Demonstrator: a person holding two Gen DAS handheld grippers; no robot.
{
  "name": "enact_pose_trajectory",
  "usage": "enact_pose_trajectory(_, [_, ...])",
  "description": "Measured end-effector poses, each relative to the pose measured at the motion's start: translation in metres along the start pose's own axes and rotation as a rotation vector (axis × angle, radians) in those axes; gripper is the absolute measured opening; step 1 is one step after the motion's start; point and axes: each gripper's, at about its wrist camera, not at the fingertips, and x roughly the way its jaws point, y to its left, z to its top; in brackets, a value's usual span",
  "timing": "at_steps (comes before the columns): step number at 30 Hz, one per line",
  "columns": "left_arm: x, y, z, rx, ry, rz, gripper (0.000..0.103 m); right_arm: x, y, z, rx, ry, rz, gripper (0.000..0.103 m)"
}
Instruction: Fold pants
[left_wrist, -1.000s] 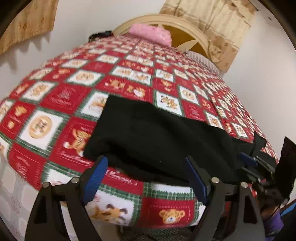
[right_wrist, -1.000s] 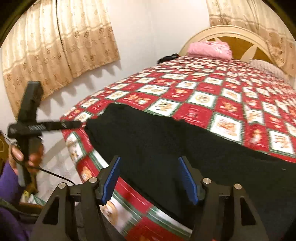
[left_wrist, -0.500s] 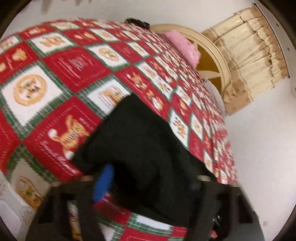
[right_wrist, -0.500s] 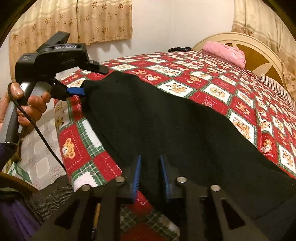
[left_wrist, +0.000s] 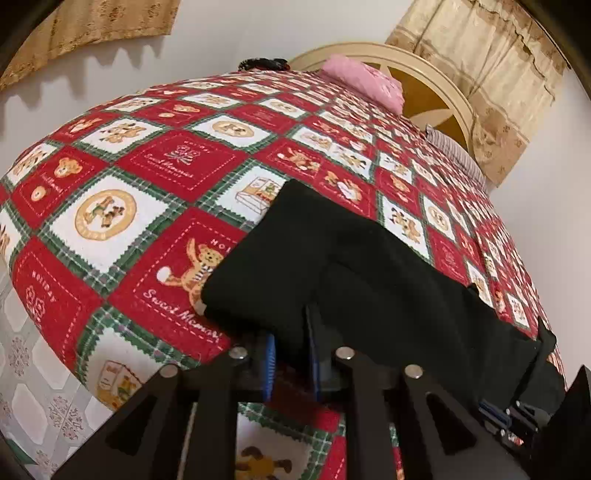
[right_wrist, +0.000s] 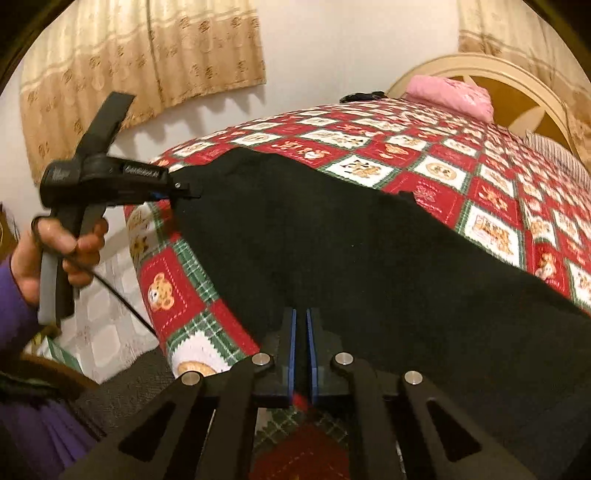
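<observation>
Black pants (left_wrist: 369, 273) lie along the near edge of a bed with a red teddy-bear quilt (left_wrist: 147, 192). My left gripper (left_wrist: 290, 354) is shut on the near edge of the pants at their left end, and the cloth bunches between its blue pads. In the right wrist view the pants (right_wrist: 351, 251) spread across the bed corner. My right gripper (right_wrist: 300, 339) is shut on their near edge. The left gripper (right_wrist: 184, 190) also shows there, pinching the far left corner. The right gripper (left_wrist: 495, 411) shows at the lower right of the left wrist view.
A pink pillow (left_wrist: 365, 79) and a cream headboard (left_wrist: 436, 92) stand at the far end of the bed. Curtains (right_wrist: 140, 66) hang on the white wall. Patterned floor tiles (left_wrist: 26, 373) lie below the bed's edge. A striped pillow (right_wrist: 557, 155) lies at far right.
Both grippers went from wide open to shut on the near edge of the pants. The left gripper closed in on the left corner, and the cloth there has lifted and bunched.
</observation>
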Motion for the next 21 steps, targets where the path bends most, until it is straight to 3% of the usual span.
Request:
enact_pose_trajectory(1, [-0.004, 0.002, 0.003, -0.002, -0.002, 0.014, 0.029, -0.001, -0.003, 0.002, 0.017, 0.009, 0.014, 0.008])
enact_pose_trajectory(3, [-0.018, 0.004, 0.008, 0.006, -0.05, 0.079, 0.054, -0.009, -0.015, 0.007, 0.093, 0.017, 0.063, 0.013])
enact_pose_trajectory(4, [-0.029, 0.003, 0.01, 0.025, -0.1, 0.13, 0.059, -0.013, -0.02, 0.008, 0.121, 0.005, 0.079, 0.019])
enact_pose_trajectory(6, [-0.048, -0.002, 0.013, 0.072, -0.201, 0.22, 0.067, -0.029, -0.037, 0.011, 0.206, -0.054, 0.115, 0.037])
enact_pose_trajectory(8, [-0.058, -0.012, 0.018, 0.124, -0.262, 0.245, 0.068, -0.045, -0.057, 0.017, 0.29, -0.13, 0.139, 0.069])
enact_pose_trajectory(10, [-0.061, -0.025, 0.023, 0.168, -0.299, 0.227, 0.068, -0.053, -0.079, 0.028, 0.359, -0.192, 0.147, 0.071])
enact_pose_trajectory(13, [-0.041, -0.047, 0.027, 0.229, -0.28, 0.175, 0.068, -0.042, -0.099, 0.051, 0.394, -0.195, 0.162, 0.071])
enact_pose_trajectory(18, [0.013, -0.059, 0.018, 0.211, -0.131, 0.135, 0.068, 0.015, -0.111, 0.077, 0.418, -0.08, 0.223, 0.071])
enact_pose_trajectory(21, [0.03, -0.06, 0.005, 0.223, -0.09, 0.175, 0.068, 0.053, -0.108, 0.077, 0.396, 0.048, 0.219, 0.071])
